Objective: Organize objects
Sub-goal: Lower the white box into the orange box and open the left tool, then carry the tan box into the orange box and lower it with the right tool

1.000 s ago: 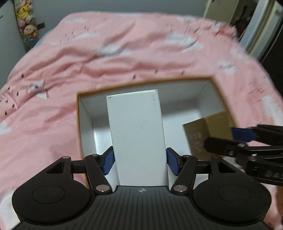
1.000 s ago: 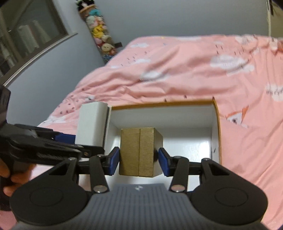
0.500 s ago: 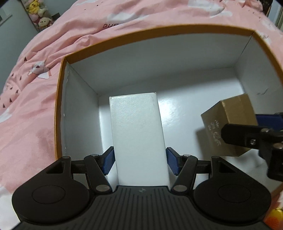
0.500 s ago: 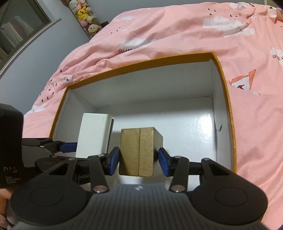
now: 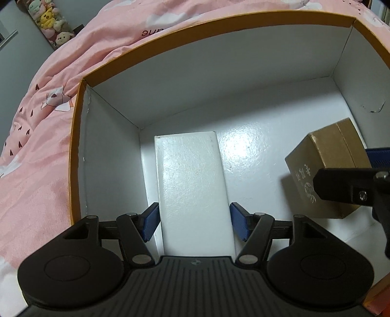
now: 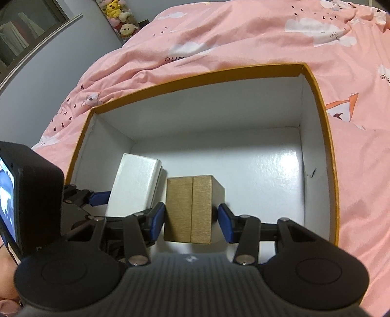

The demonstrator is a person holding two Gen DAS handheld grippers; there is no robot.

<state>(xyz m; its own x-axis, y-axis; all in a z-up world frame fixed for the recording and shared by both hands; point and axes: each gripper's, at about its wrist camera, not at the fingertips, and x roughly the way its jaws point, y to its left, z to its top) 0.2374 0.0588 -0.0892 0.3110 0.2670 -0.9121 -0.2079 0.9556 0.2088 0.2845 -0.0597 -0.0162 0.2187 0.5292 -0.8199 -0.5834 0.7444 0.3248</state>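
Observation:
A large open box with an orange rim and white inside lies on the bed; it also shows in the right wrist view. My left gripper has its pads a little off the sides of a white box lying on the big box's floor near the left wall. My right gripper stands around a gold box, with a clear gap on the right side. The gold box rests on the floor at the right. The white box lies left of it.
A pink bedspread with cloud prints surrounds the big box. Plush toys hang by the grey wall at the far left. The back half of the big box's floor is bare white.
Both grippers have gone down into the big box with their boxes. Both boxes now lie on its floor, and the jaws of both grippers have spread apart slightly.

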